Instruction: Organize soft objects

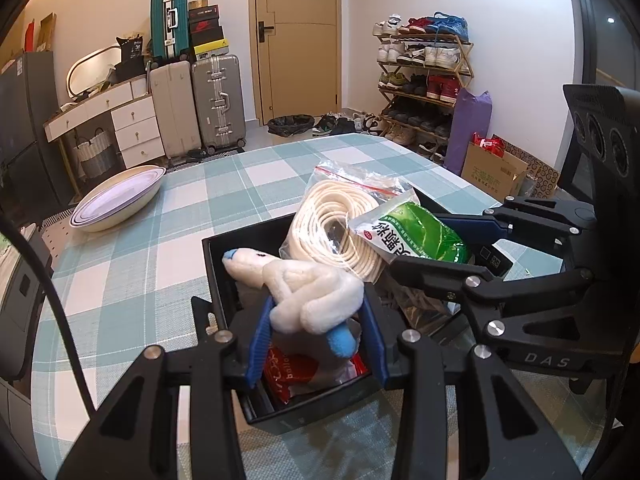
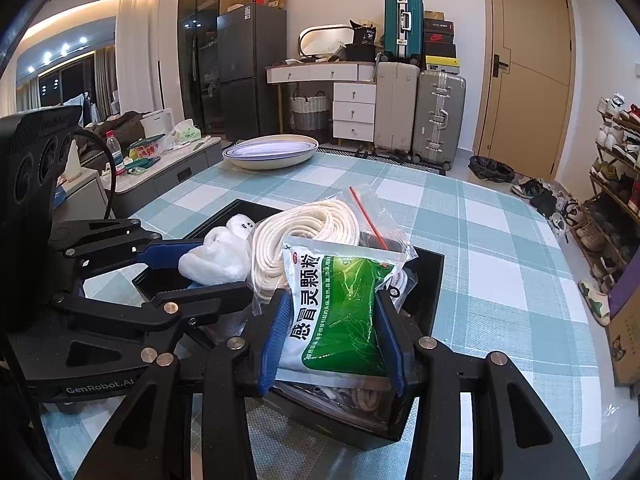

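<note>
My left gripper (image 1: 316,316) is shut on a white plush toy (image 1: 308,288) with blue tips, held over the black bin (image 1: 216,264). My right gripper (image 2: 332,328) is shut on a green and white medicine pouch (image 2: 336,312), held over the same bin (image 2: 428,280). The pouch also shows in the left wrist view (image 1: 416,232), with the right gripper (image 1: 440,248) around it. A clear zip bag of coiled white cord (image 1: 340,220) leans in the bin; it also shows in the right wrist view (image 2: 304,232). A red packet (image 1: 296,376) lies at the bin's bottom.
The bin stands on a table with a teal checked cloth (image 1: 140,264). A stack of oval dishes (image 1: 120,200) sits at the table's far left edge, also in the right wrist view (image 2: 272,152). Suitcases (image 1: 216,100), a shoe rack (image 1: 424,80) and a door lie beyond.
</note>
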Tool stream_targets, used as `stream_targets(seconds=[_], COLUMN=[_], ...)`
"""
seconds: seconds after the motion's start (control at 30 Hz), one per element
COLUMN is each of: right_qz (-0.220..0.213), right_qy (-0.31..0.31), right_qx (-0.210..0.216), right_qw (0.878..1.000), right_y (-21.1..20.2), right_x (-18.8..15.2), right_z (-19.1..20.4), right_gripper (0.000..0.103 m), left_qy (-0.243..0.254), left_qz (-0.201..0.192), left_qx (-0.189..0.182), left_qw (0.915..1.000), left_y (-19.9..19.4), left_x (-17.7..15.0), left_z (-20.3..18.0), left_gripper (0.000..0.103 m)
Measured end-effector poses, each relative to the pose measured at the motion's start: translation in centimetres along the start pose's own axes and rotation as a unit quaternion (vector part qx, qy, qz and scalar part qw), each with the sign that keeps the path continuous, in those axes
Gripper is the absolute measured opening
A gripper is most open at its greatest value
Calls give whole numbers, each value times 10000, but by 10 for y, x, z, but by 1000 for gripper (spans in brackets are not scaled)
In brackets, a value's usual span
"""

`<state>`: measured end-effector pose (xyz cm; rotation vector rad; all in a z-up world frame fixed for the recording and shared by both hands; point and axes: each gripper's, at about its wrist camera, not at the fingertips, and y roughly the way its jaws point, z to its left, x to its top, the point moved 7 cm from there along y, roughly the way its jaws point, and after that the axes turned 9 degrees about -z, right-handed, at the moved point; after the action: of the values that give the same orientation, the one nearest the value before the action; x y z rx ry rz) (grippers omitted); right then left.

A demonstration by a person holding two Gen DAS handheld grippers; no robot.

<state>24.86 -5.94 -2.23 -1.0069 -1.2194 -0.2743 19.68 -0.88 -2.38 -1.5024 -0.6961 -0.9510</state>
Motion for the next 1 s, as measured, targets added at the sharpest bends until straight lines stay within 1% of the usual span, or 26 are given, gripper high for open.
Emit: stream_targets(seconds=[0.13,0.2,0.23,0.27,0.33,0.37,0.4,0.43,0.47,0.57,0.6,0.63,0.67,0.7,0.83,1.0], right_qz=[-15,-75,-98,-113,-158,-176,-197,-228,-268,-440,-499,-523,-524,-523,-642,-866], right_qy=[15,-10,-30,-42,-51,-61,-71,-74,-51,54,85,105,131,158,170,153], right_qx=[92,94,78,59,43,34,13,0,-13,-91,-105,-86,-56,-45,-131,-127], right_qw=[10000,9999,9999,9999,9999,9998,9998,9997,9996,9990,9987,9985,9985,9985,9977,9960], right_y=[-6,-11,-14,-16,-21,-24,-26,-29,-33,-45,-49,-52,-54,-57,-67,-78], right_x=[-2,-1,-1,-1,-1,0,0,0,0,2,2,3,3,2,2,2], right_z=[-2,-2,-1,-2,-2,-2,-2,-2,-3,-9,-10,-10,-10,-10,-9,-4], right_gripper=[46,50,51,51,53,57,64,66,71,90,95,96,100,102,102,102], left_qy=[-31,-47,-34,-18,55,97,123,124,106,-19,-82,-148,-221,-270,-456,-609], left_qz=[39,47,32,-14,-77,-90,-88,-92,-126,-334,-398,-451,-506,-545,-701,-872], left_qx=[18,64,73,58,58,52,45,94,188,244,237,254,295,335,437,533], left_qw=[10000,10000,10000,10000,9999,9999,9999,9998,9997,9991,9989,9986,9980,9976,9955,9929], left_y=[-1,-3,-5,-8,-12,-15,-16,-19,-22,-33,-37,-40,-44,-46,-57,-68], left_x=[0,0,0,1,2,2,3,3,4,6,7,8,8,8,6,1], left_z=[2,4,3,2,1,0,-1,0,2,8,12,15,19,22,32,38], left_gripper=[42,48,57,61,64,66,67,73,82,97,99,101,103,103,103,103])
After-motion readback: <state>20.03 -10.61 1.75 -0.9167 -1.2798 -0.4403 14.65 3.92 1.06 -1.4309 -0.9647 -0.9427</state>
